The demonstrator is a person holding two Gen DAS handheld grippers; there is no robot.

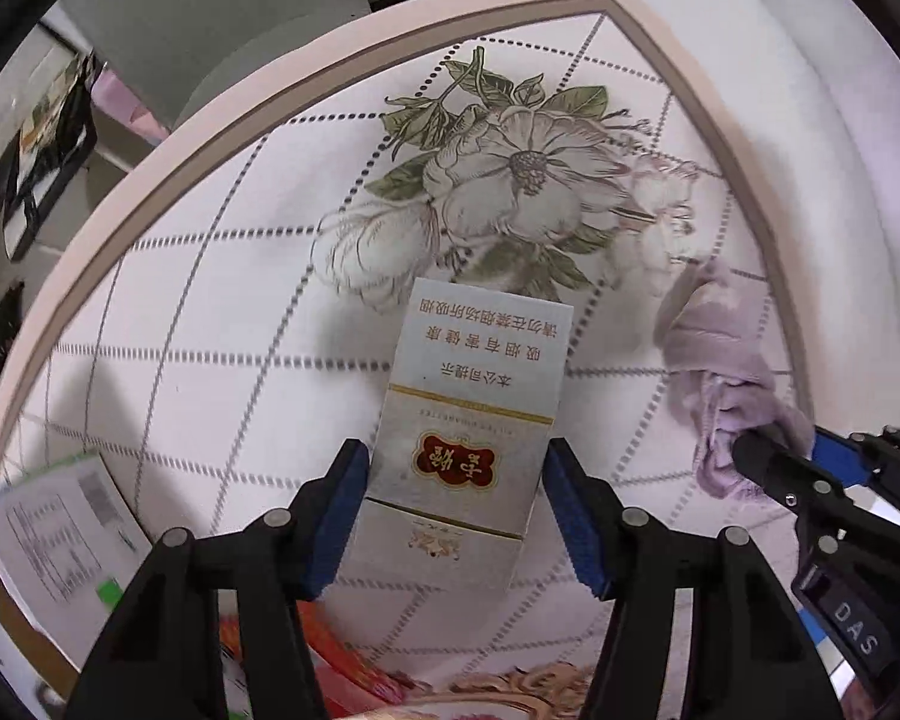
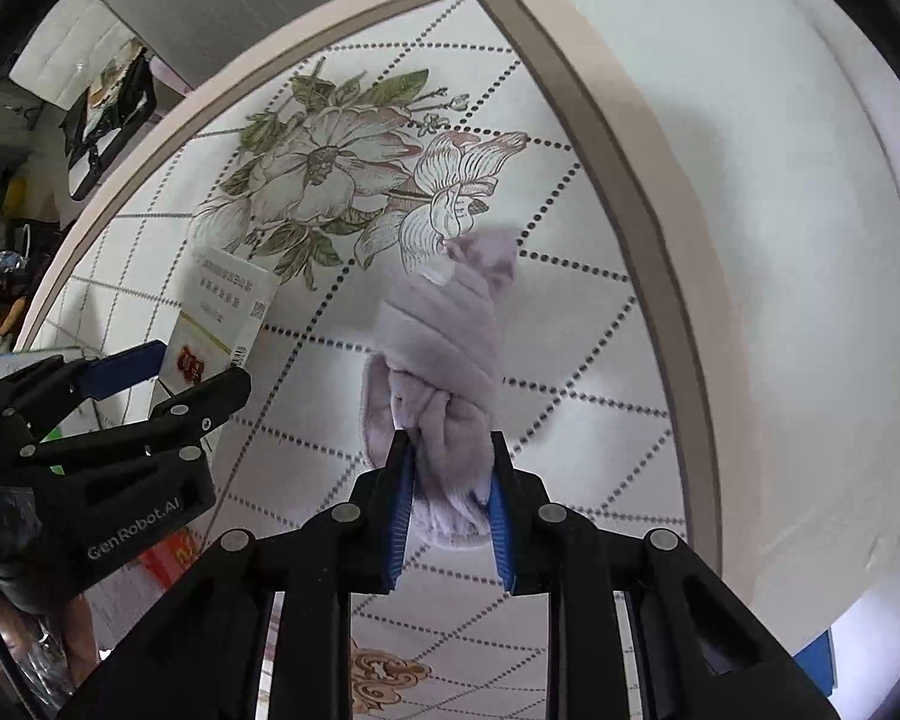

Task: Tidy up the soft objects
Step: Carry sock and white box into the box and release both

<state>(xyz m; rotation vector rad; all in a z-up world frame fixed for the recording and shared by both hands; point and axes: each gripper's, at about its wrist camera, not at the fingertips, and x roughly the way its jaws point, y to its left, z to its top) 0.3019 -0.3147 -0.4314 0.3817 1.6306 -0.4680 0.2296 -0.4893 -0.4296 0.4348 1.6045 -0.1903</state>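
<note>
My left gripper [image 1: 456,474] is shut on a silver cigarette pack [image 1: 474,408] with a red emblem, holding it over the flowered table [image 1: 210,312]. The pack also shows in the right wrist view [image 2: 216,324], held by the left gripper [image 2: 204,366]. My right gripper [image 2: 450,456] is shut on a twisted lilac cloth [image 2: 444,354], which hangs forward over the table. The cloth also shows at the right of the left wrist view [image 1: 720,360], with the right gripper [image 1: 768,450] on its near end.
The table has a beige raised rim [image 1: 168,156] and a white cloth [image 2: 780,240] beyond its right edge. A printed paper sheet [image 1: 54,540] lies at the near left. Red packaging [image 1: 342,660] lies below my left gripper. A dark-framed item [image 1: 42,162] stands on the floor at far left.
</note>
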